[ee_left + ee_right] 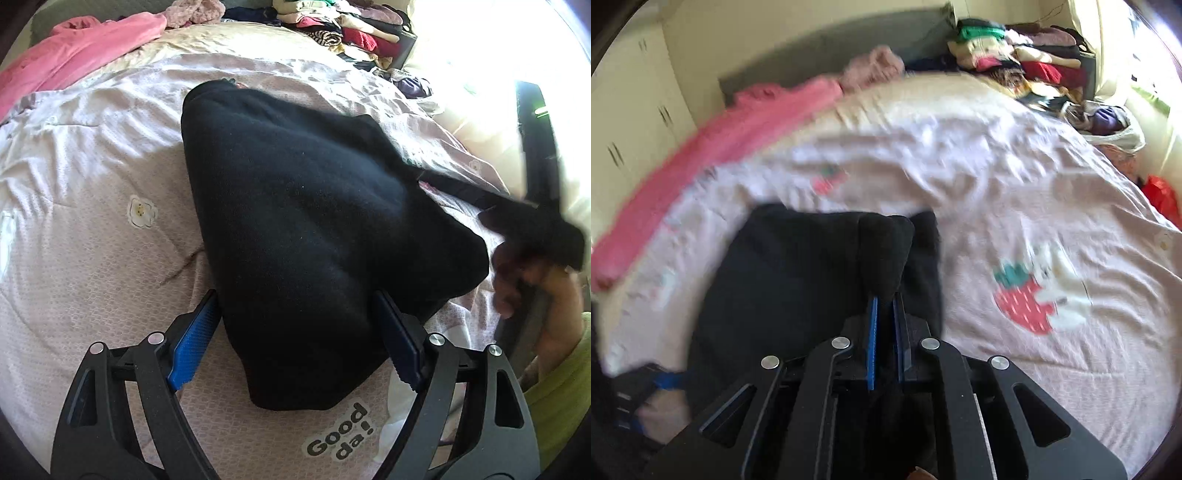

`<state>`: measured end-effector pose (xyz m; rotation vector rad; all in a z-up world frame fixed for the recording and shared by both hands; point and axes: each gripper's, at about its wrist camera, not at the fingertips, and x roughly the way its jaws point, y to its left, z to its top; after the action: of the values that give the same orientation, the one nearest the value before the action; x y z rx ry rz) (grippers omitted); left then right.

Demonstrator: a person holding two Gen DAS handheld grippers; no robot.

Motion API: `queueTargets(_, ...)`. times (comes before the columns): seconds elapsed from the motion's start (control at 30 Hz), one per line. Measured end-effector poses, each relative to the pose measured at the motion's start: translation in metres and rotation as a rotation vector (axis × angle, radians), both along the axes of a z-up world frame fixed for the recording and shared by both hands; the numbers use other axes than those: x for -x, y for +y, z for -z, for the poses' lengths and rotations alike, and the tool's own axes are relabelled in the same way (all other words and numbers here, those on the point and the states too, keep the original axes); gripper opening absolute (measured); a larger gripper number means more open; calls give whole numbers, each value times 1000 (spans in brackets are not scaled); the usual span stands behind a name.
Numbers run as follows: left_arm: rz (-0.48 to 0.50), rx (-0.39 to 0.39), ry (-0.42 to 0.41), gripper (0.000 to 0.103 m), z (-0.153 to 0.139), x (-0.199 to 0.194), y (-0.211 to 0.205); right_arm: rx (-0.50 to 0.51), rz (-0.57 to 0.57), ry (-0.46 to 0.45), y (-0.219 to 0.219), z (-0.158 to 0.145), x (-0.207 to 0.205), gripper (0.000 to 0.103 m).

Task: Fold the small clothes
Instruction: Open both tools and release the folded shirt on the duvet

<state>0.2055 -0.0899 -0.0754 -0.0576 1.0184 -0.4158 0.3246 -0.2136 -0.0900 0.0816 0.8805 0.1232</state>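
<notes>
A: What does the right hand-held gripper (885, 295) have between its blue pads?

B: Its jaws are nearly together, clamped on a bunched fold of the black garment (798, 280). The fabric rises just past the fingertips as a dark lump. The whole right wrist view is smeared by motion, so the edges of the cloth are hard to trace.

A: And the left hand-held gripper (295, 325)?

B: Its jaws stand wide apart, one blue pad on each side of the black garment's (303, 206) near end. Whether the pads press the cloth or only flank it cannot be told; the right pad sits in shadow against the fabric.

A: Where does the garment lie?

B: On the bed (92, 229), spread over a pale pink quilt, running from between the left jaws away up the bed. One corner stretches off to the right, where it is lifted; there a blurred hand (524, 284) and the other tool are half lost in window glare.

A: Anything beyond?

B: A pink garment (85, 48) lies along the far left of the bed and a pile of clothes (351, 29) sits at the far right corner, partly cut off by the frame edge
</notes>
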Motion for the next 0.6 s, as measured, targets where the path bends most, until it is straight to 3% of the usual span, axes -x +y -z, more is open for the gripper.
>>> queueTargets(0.1,0,5,11,75,1,1,-2,-41,15,-3,-7,8,1,16)
queueTargets(0.23,-5,-11,9,75,0,2,-2,-64,50,-22,-17,-11,18,40)
queueTargets(0.33,-13,-9,11,75,-2,3,0,-95,42,-42,-21,-21,33,48)
queueTargets(0.4,-13,-12,8,75,-5,6,0,-116,38,-64,-23,-30,47,62)
queueTargets(0.5,-13,-12,1,75,-10,12,3,-133,34,-85,-25,-41,62,74)
queueTargets(0.6,-12,-10,-15,75,-18,18,4,-158,19,-123,-25,-55,80,76)
